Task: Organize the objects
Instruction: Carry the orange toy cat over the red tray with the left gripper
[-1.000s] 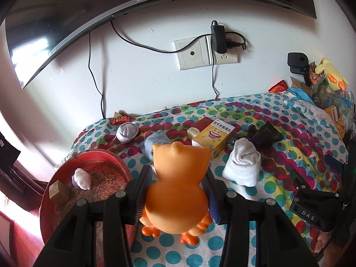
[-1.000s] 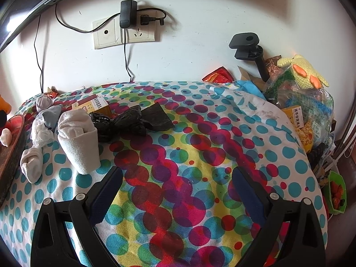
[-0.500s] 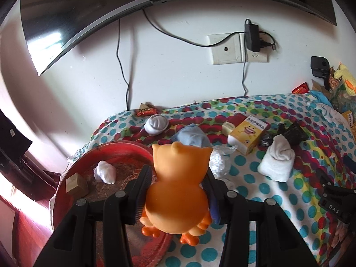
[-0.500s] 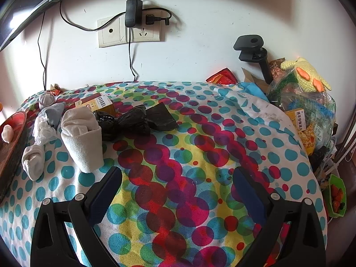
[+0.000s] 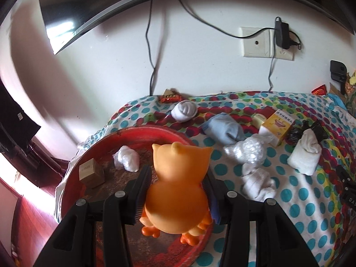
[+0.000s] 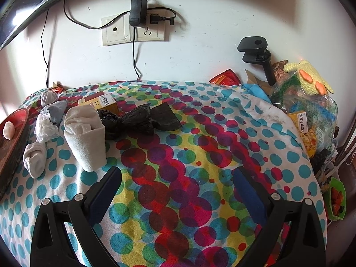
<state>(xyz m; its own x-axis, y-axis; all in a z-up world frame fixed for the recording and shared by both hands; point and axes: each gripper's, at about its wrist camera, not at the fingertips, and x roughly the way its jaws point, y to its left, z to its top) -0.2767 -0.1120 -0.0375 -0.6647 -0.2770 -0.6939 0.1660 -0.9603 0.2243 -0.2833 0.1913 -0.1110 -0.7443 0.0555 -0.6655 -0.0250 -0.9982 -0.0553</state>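
Observation:
My left gripper (image 5: 176,173) is shut on an orange toy duck (image 5: 178,191) and holds it above the round red tray (image 5: 142,133). The tray holds a small brown box (image 5: 91,172) and a white wad (image 5: 126,158). My right gripper (image 6: 176,174) is open and empty, low over the dotted cloth. On the cloth lie a rolled white sock (image 6: 87,138), a black plastic bag (image 6: 138,120), a yellow box (image 5: 277,125), a blue sock (image 5: 224,131), a crumpled clear wrap (image 5: 247,150) and a grey sock ball (image 5: 184,111).
The dotted cloth (image 6: 200,155) covers the table against a white wall with a socket and charger (image 6: 136,15). A cluttered pile with a yellow knitted toy (image 6: 309,77) and a black clamp (image 6: 255,49) stands at the right edge. The red tray's rim (image 6: 15,120) shows at far left.
My left gripper has carried the orange duck leftward, from over the cloth to over the red tray. My right gripper has hardly moved.

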